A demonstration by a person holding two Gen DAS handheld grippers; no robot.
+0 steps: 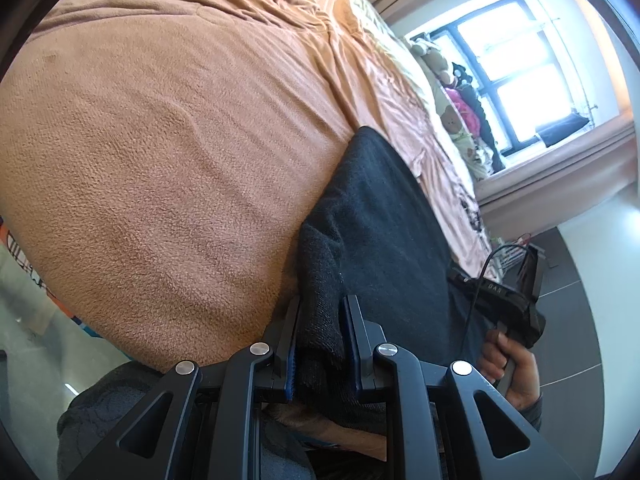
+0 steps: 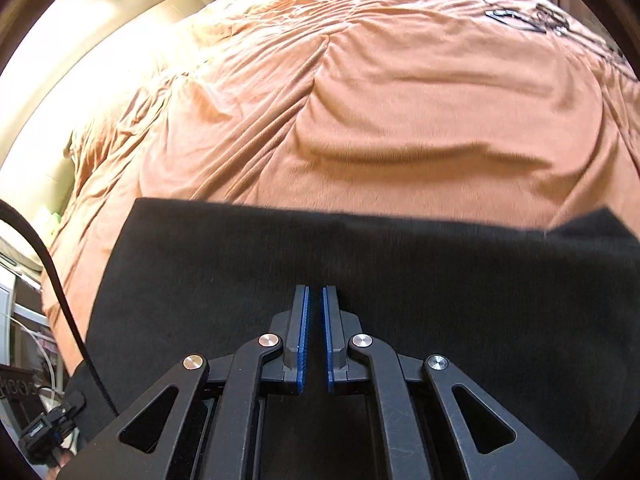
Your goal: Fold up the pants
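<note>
The dark pants (image 1: 376, 216) hang stretched above the orange-brown blanket (image 1: 168, 152) of the bed. My left gripper (image 1: 320, 304) is shut on a thick bunched edge of the pants. In the right wrist view the pants (image 2: 360, 256) spread as a flat dark sheet in front of my right gripper (image 2: 315, 292), whose blue-padded jaws stand nearly closed with a thin gap. The cloth seems to run between them, but the grip itself is hard to see. The right gripper also shows in the left wrist view (image 1: 512, 300), held by a hand at the pants' far edge.
The blanket (image 2: 400, 100) covers the whole bed with soft wrinkles. A window (image 1: 516, 72) and stuffed toys (image 1: 452, 92) lie beyond the bed. A black cable (image 2: 52, 280) hangs at the left. Grey tiled floor (image 1: 576, 320) is at the right.
</note>
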